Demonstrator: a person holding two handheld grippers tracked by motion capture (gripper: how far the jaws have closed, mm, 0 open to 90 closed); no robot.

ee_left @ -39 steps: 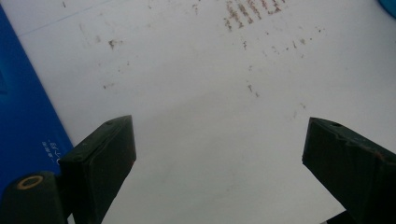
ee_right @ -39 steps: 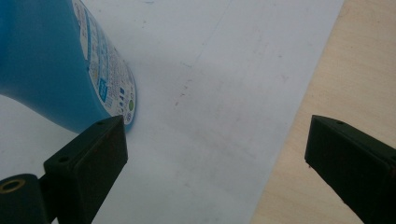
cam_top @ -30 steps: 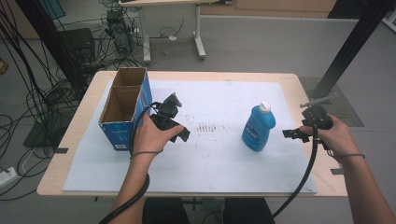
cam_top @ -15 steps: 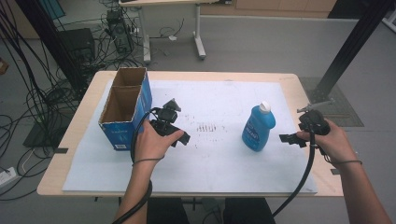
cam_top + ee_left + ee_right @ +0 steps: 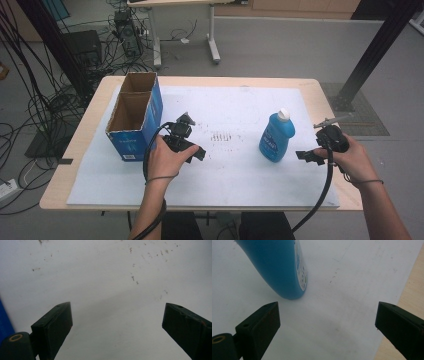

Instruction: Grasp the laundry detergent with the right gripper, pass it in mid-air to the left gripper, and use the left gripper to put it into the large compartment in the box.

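The left gripper point(image 5: 196, 151) is showing a compact black body with a small angular black part projecting from its top. A thick black cable point(image 5: 148, 165) is looping out of it and trailing along the forearm. In the left gripper view, two blocky matte-black jaws are presenting flat faces, one with a small hole near its tip, and a brass-coloured ring point(image 5: 15, 337) is sitting at the base of one jaw. The right gripper point(image 5: 306, 156) is showing a rounded black housing carrying a thin grey plate on top, with its own black cable point(image 5: 324, 189) trailing behind. A thin dark band point(image 5: 367, 182) is circling the right wrist; the forearms are wearing no sleeves.
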